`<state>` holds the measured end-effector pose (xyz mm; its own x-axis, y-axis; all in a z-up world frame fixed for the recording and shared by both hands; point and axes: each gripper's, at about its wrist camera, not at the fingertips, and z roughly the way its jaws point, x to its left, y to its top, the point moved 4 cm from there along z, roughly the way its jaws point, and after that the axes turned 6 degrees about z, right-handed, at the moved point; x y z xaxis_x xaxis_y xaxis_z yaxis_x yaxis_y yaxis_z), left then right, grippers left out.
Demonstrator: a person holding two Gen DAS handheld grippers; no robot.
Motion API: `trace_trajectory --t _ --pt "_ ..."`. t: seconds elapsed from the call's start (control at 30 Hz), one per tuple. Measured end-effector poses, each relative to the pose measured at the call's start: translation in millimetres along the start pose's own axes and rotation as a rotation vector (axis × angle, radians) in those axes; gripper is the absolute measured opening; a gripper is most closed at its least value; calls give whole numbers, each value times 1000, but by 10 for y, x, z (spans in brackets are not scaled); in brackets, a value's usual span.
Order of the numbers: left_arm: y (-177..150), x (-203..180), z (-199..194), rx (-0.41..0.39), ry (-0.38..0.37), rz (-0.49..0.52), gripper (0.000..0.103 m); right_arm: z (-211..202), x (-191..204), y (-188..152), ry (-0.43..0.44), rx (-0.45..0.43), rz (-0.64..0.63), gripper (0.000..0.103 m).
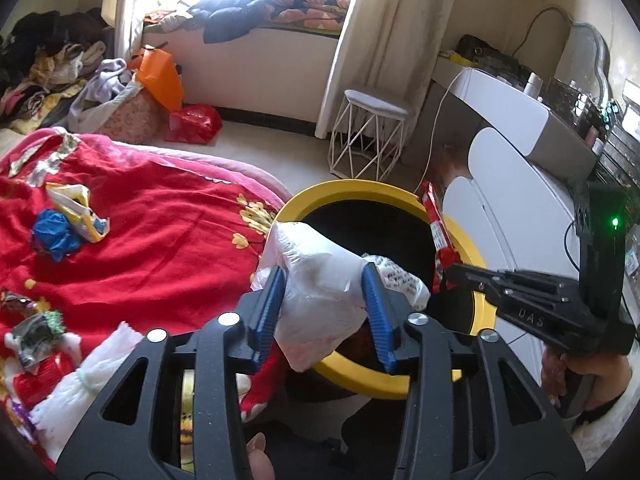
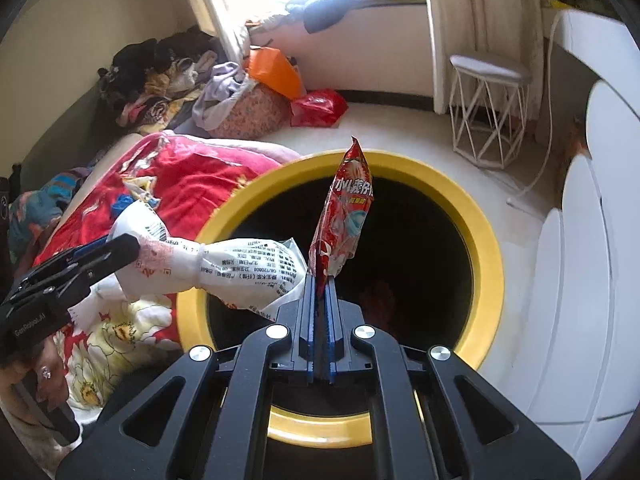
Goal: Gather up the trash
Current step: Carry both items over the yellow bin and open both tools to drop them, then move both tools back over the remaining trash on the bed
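Observation:
My left gripper (image 1: 325,276) is shut on a crumpled white plastic bag (image 1: 316,264), which bulges between its blue pads above the near rim of a yellow-rimmed black bin (image 1: 360,190). In the right wrist view the same white plastic bag (image 2: 240,268) sticks out sideways from the left gripper (image 2: 120,248) over the bin (image 2: 480,240). My right gripper (image 2: 321,278) is shut on the bottom edge of a red snack wrapper (image 2: 348,208), which stands upright over the bin's dark opening. From the left wrist, the right gripper (image 1: 450,270) and red wrapper (image 1: 438,224) show at the bin's right side.
On the bed's red blanket (image 1: 160,220), left of the bin, lie a blue crumpled scrap (image 1: 56,236), a yellow-white wrapper (image 1: 80,208), a foil wrapper (image 1: 36,332) and white foam netting (image 1: 92,368). A white wire stool (image 1: 368,132) and white dresser (image 1: 512,200) stand beyond.

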<state>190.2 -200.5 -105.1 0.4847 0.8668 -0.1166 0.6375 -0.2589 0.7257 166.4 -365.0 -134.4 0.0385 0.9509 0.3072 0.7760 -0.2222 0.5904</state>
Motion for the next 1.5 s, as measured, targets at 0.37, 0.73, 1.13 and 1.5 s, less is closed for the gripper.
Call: trace_trajectory --t 0.37,0.73,1.13,1.5 --pt "63 63 -315 -97 6 -48 78 -161 -110 19 12 -51 67 41" --pt "-60 342 -881 -169 140 -42 92 -335 309 93 51 -120 33 61" --pt "-146 729 -1319 -245 223 -103 92 -335 950 83 88 -132 -58 66" --pt "-170 1037 -1703 -317 286 -138 92 -377 1438 165 121 -164 -92 76"
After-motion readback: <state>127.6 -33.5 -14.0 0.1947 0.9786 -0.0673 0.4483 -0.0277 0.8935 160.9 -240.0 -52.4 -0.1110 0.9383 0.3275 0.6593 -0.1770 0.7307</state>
